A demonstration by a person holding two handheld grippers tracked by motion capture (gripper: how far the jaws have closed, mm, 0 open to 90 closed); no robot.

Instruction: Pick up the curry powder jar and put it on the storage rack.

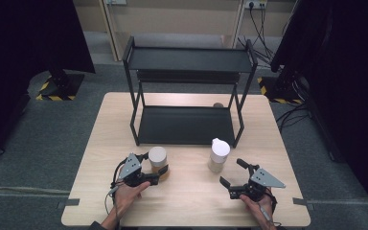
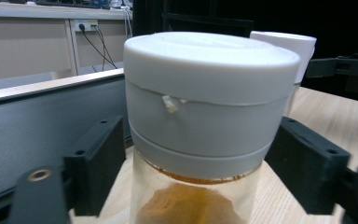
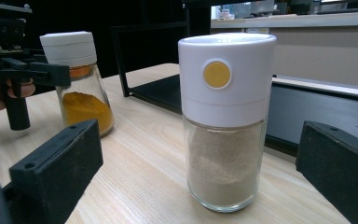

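A jar with a pale grey lid and orange powder (image 1: pixel 157 159) stands on the table's front left. My left gripper (image 1: pixel 152 169) is shut on it: in the left gripper view the black jaws sit against both sides of the jar (image 2: pixel 200 140), just under the lid. A second jar (image 1: pixel 218 155) with a white lid, a yellow dot and beige powder stands to the right. My right gripper (image 1: pixel 233 173) is open. In the right gripper view that jar (image 3: pixel 223 121) stands upright ahead between the wide jaws, with a gap on each side.
A black two-tier metal rack (image 1: pixel 187 60) stands at the back middle of the wooden table (image 1: pixel 191 201), its lower shelf just behind both jars. A small brownish object (image 1: pixel 218 105) lies behind the rack's right legs. Cables and dark stands surround the table.
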